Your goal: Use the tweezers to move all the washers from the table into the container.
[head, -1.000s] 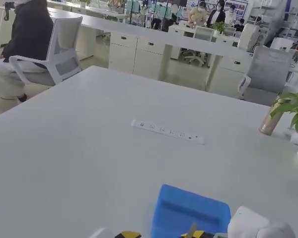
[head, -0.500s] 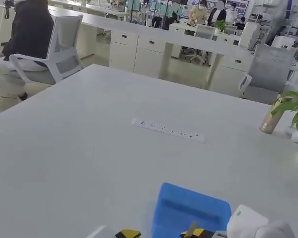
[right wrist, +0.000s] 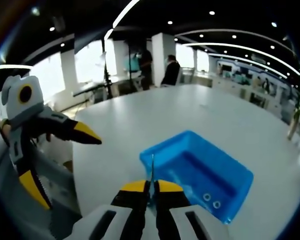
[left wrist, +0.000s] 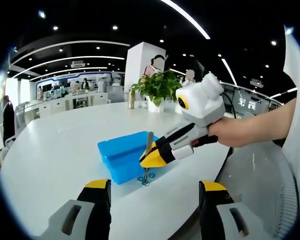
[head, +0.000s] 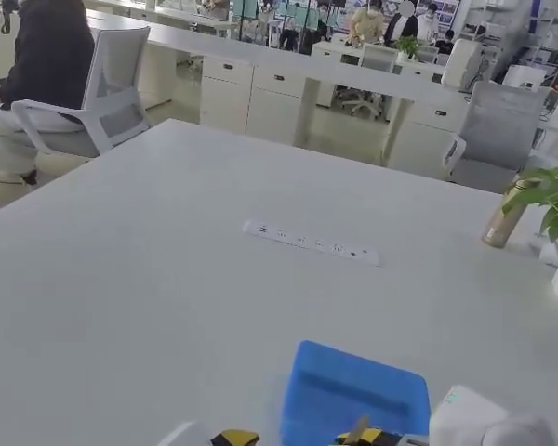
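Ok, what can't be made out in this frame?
Left gripper view: washers under the tweezers too small to count; whether the tips touch them is unclear.
Head view: bottom edge cuts off the container and what lies before it.
Right gripper view: two rings at the container's corner, blurred; inside or outside unclear.

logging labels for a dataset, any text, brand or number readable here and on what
No text can be read.
Power strip: socket markings, too small to read.
Wall posters: blurred.
Blue container: no label visible.
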The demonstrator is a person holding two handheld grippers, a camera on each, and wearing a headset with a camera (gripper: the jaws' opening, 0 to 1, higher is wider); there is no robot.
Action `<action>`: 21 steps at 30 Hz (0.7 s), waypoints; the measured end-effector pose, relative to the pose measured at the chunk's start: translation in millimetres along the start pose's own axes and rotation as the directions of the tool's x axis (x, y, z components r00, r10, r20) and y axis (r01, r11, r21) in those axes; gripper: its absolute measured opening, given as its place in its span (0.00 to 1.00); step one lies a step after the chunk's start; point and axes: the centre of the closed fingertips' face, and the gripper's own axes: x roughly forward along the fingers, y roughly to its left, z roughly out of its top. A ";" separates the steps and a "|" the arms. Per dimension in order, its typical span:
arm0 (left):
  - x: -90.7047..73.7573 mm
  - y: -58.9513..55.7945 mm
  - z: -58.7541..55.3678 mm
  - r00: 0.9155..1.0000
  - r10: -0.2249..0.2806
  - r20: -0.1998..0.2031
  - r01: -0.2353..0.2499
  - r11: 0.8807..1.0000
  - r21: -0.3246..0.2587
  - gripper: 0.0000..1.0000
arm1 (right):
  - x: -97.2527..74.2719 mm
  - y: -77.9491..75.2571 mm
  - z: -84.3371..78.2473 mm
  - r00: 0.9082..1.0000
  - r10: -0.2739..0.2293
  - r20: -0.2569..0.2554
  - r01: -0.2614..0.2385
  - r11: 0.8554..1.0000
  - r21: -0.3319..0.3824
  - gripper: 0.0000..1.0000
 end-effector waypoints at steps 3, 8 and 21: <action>-0.3 0.5 0.0 1.000 0.002 0.000 -0.002 1.000 0.000 0.72 | -3.3 4.7 5.1 0.999 0.020 0.025 -0.021 0.999 0.048 0.02; -0.4 1.0 0.6 1.000 0.002 0.004 -0.002 1.000 -0.003 0.72 | -13.6 6.1 19.8 0.998 0.031 0.063 -0.038 0.994 0.102 0.02; -0.2 0.8 0.4 1.000 0.000 0.003 0.000 1.000 0.001 0.72 | -34.6 -19.4 58.9 0.986 -0.008 0.165 -0.009 0.994 0.106 0.02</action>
